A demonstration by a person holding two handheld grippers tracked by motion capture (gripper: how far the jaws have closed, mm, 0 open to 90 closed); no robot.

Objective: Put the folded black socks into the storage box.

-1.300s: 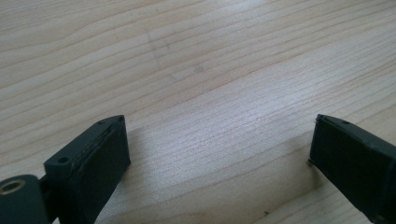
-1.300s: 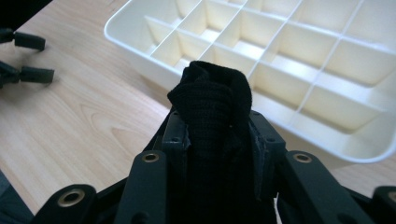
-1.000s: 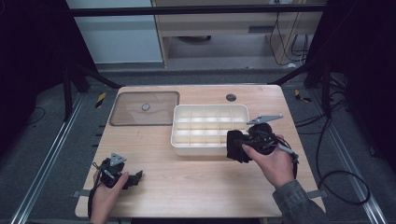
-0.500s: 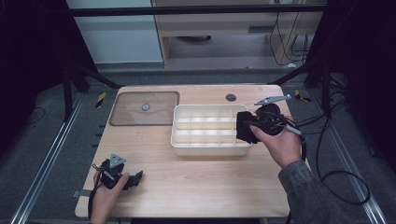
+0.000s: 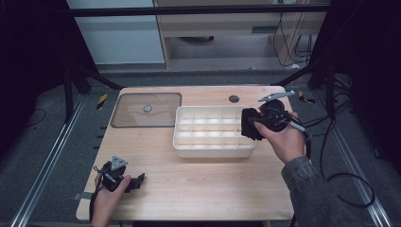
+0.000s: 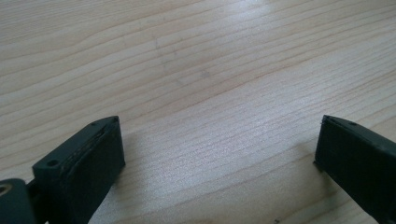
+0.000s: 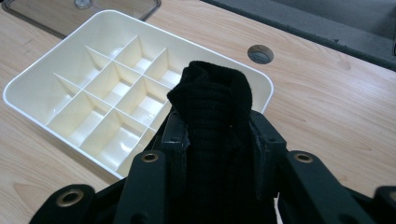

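You are gripping a black cloth [image 7: 212, 116] in your right gripper [image 5: 250, 124], with both jaws pressing on its sides. In the right gripper view the cloth is standing up between the jaws as a folded or rolled bundle, its rounded top poking out past the jaw tips. In the high view you are holding it over the right end of the tray [image 5: 184, 142], above the rim rather than down in a compartment; which cell is lying under it cannot be told. Your right hand [image 5: 283, 142] is wrapping the gripper body from the near right side.

The tray is a white divided box sitting mid-table, its cells looking bare where they are showing. In the right gripper view it is lying just beyond and left of the cloth, with its near corner passing behind the bundle.

Your left gripper [image 5: 135, 182] is resting low at the near left corner of the table [image 5: 213, 194], well apart from the tray. Its jaws are standing wide apart with only bare wood [image 6: 210, 93] between them, grasping nothing. Your left hand [image 5: 108, 198] is holding it from below.

A clear lid [image 5: 146, 111] is lying flat at the far left, just beside the tray's left end. A small round hole [image 5: 234, 99] is sitting in the table beyond the tray.
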